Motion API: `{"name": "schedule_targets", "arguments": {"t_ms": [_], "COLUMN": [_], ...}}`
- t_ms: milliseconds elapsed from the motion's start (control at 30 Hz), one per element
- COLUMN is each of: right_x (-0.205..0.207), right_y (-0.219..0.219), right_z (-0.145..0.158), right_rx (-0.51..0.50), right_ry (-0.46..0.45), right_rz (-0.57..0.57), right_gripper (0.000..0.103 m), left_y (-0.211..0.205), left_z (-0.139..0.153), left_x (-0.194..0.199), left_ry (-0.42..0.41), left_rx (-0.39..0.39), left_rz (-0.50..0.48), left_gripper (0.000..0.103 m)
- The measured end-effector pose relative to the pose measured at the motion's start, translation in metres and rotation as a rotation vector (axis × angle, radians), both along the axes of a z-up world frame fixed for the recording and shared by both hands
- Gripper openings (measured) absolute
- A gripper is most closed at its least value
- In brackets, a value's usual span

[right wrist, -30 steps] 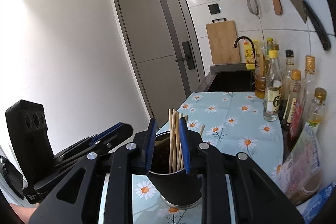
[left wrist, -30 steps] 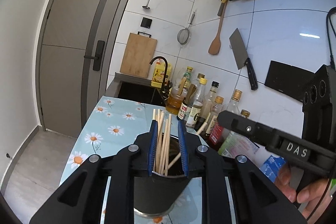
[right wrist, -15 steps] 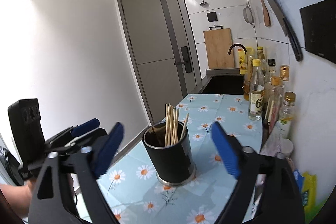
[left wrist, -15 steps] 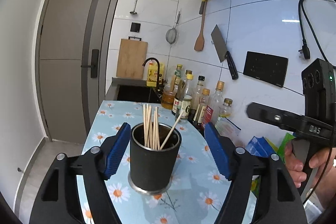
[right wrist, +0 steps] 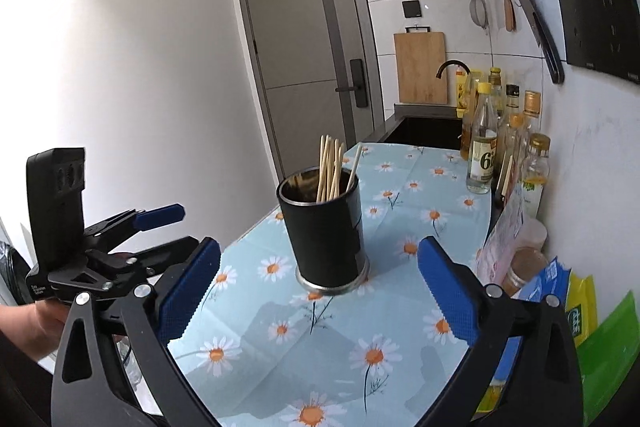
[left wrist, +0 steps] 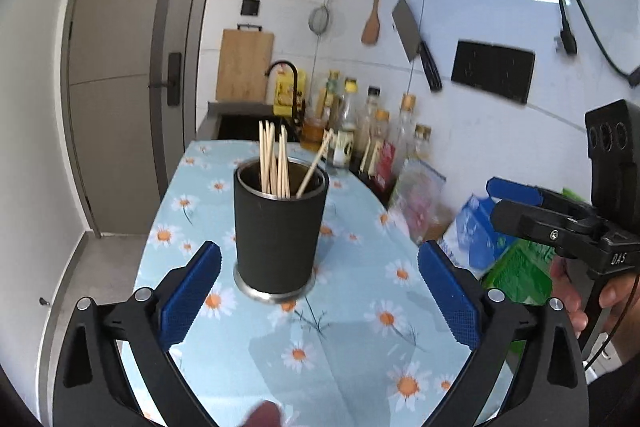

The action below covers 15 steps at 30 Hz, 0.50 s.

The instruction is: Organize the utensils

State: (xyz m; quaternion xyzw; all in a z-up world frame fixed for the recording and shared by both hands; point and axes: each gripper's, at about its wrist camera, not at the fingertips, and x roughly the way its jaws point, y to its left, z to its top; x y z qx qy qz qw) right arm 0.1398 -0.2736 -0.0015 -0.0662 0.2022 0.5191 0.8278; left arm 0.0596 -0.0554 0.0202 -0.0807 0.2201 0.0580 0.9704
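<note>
A black cylindrical holder (left wrist: 280, 227) (right wrist: 324, 235) with several wooden chopsticks (left wrist: 274, 159) (right wrist: 330, 167) upright in it stands on the daisy-print tablecloth (left wrist: 360, 327) (right wrist: 400, 187). My left gripper (left wrist: 320, 259) sits just in front of the holder, its jaws opening wide, with nothing between the blue pads. My right gripper (right wrist: 319, 249) is also just short of the holder, its jaws opening, and grips nothing. Each gripper shows in the other's view: the right (left wrist: 498, 201) at the right edge, the left (right wrist: 188, 227) at the left edge, each held by a hand.
Several sauce and oil bottles (left wrist: 372, 135) (right wrist: 484, 147) line the tiled wall. Snack packets (left wrist: 480, 227) (right wrist: 580, 315) lie near the wall on the right. A sink (right wrist: 428, 131) lies beyond the table, with a cutting board (left wrist: 244, 63), a cleaver (left wrist: 408, 27) and a spatula (left wrist: 372, 23) on the wall.
Both grippers were nearly closed around the chopsticks over the holder. Their jaws have spread wide and both have drawn back, leaving the chopsticks standing in the holder.
</note>
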Motion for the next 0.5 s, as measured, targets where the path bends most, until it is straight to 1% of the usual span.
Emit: {"name": "schedule_targets", "arguments": {"t_ms": [100, 233, 500], "right_x": [-0.002, -0.003, 0.004], "right_y": [-0.001, 0.001, 0.005], "right_z": [-0.012, -0.029, -0.052], "right_rx": [-0.01, -0.035, -0.059], "right_ry": [0.011, 0.024, 0.081], "right_rz": [-0.004, -0.023, -0.036], "right_gripper": [0.098, 0.098, 0.098], "left_y": [-0.002, -0.003, -0.002], "left_z": [-0.007, -0.02, -0.037], "left_x": [0.001, -0.003, -0.001], "left_ry": [0.023, 0.04, 0.077], "left_rx": [0.012, 0.017, -0.025], "left_rz": [0.004, 0.039, 0.05], "left_gripper": [0.096, 0.096, 0.096]}}
